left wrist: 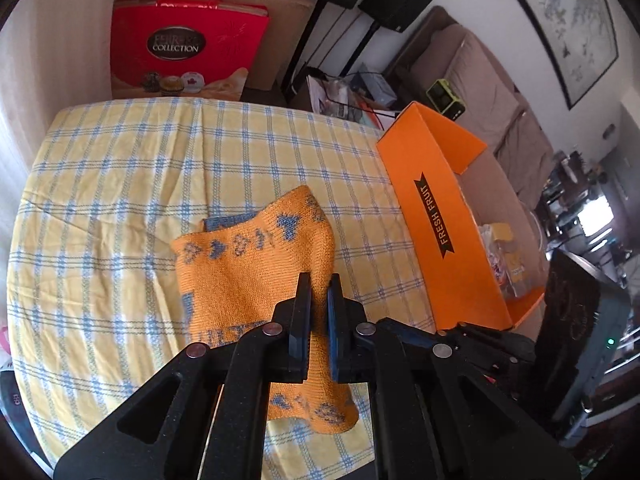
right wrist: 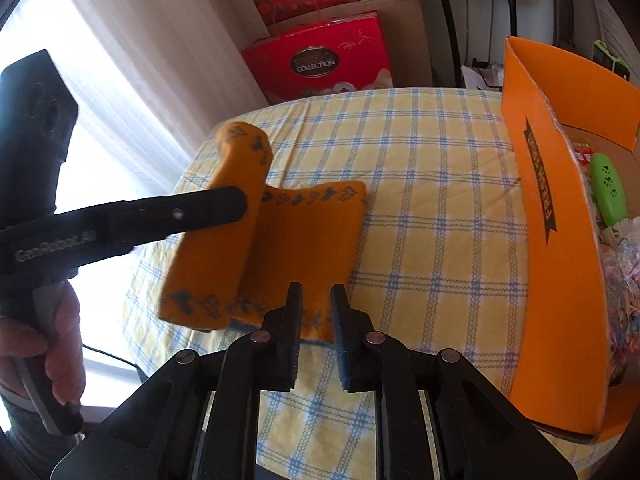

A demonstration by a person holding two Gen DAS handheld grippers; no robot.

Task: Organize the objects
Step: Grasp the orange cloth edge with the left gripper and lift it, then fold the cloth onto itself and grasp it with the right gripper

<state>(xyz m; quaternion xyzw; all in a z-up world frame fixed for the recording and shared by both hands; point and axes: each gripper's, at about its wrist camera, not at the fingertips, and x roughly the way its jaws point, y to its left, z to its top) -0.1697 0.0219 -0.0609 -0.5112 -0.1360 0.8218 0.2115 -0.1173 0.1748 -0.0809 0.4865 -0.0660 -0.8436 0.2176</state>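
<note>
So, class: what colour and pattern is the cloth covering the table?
The tablecloth is pale yellow with a blue-and-white checked grid, clearest in the left wrist view.

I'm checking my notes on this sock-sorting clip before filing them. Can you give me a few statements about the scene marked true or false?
1. The left gripper is clamped on the orange knitted sock with blue patterns. True.
2. The orange cardboard box printed FRESH FRUIT is closed with a lid. False: it is open on top, with items inside.
3. The table is covered by a yellow and blue checked cloth. True.
4. The right gripper is shut tight. False: its fingers stand apart.
</note>
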